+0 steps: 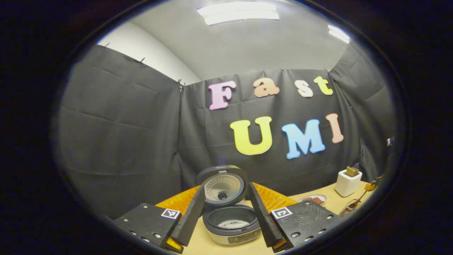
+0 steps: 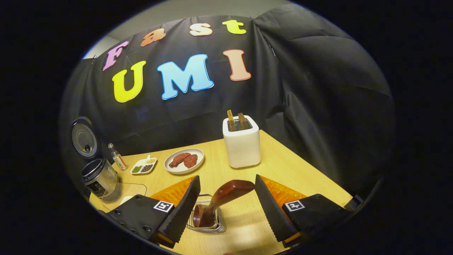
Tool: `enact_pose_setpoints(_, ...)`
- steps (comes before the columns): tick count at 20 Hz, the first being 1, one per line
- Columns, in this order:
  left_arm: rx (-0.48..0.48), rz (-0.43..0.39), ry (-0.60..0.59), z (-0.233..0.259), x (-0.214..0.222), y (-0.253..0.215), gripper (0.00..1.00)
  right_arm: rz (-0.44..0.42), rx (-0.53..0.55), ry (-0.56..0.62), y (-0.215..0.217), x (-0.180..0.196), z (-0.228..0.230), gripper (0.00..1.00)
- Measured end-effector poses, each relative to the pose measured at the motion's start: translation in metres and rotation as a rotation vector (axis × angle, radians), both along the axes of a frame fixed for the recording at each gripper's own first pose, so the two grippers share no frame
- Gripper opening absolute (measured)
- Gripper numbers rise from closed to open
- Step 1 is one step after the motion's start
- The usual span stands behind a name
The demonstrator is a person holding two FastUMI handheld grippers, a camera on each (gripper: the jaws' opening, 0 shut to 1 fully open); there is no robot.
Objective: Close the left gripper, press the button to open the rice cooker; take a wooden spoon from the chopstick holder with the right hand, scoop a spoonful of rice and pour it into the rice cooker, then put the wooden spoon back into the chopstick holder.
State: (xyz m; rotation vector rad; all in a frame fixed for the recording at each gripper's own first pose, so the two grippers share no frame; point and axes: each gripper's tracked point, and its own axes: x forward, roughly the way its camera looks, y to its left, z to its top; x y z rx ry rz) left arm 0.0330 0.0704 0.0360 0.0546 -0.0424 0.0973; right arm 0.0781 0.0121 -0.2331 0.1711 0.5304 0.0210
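The rice cooker (image 1: 231, 226) stands open, its round lid (image 1: 222, 184) tipped up behind the pot. My left gripper (image 1: 227, 193) is open and hangs just in front of it, one finger on each side of the pot. A dark wooden spoon (image 2: 226, 194) leans in the wire chopstick holder (image 2: 208, 217), bowl end down. Around its handle my right gripper (image 2: 226, 180) is open, and the handle tip lies close to the right-hand finger. The cooker (image 2: 97, 175) also stands far left in the right gripper view. A clear container (image 2: 124, 193) sits beside it, its contents hard to make out.
A white toaster (image 2: 241, 143) holding two slices stands at the back of the wooden table (image 2: 283, 170). A plate of meat (image 2: 185, 161), a small divided dish (image 2: 144, 165) and a little bottle (image 2: 116, 157) sit between toaster and cooker. Black cloth walls the table.
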Motion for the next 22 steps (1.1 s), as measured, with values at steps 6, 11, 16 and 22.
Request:
enact_pose_setpoints(6,0.01,0.023,0.026,-0.007,-0.011,0.012,0.77,-0.01,0.138,0.111,0.017,-0.007,-0.026,0.75)
enact_pose_setpoints(11,0.005,0.025,0.03,-0.012,-0.012,0.019,0.77,0.008,0.171,0.12,0.03,-0.01,-0.022,0.2)
enact_pose_setpoints(16,-0.02,0.013,0.032,-0.017,-0.004,0.024,0.77,0.052,0.066,0.096,0.041,-0.009,-0.005,0.11)
enact_pose_setpoints(22,-0.041,0.009,0.047,-0.034,0.006,0.04,0.77,0.118,-0.102,-0.032,0.056,-0.003,0.05,0.11)
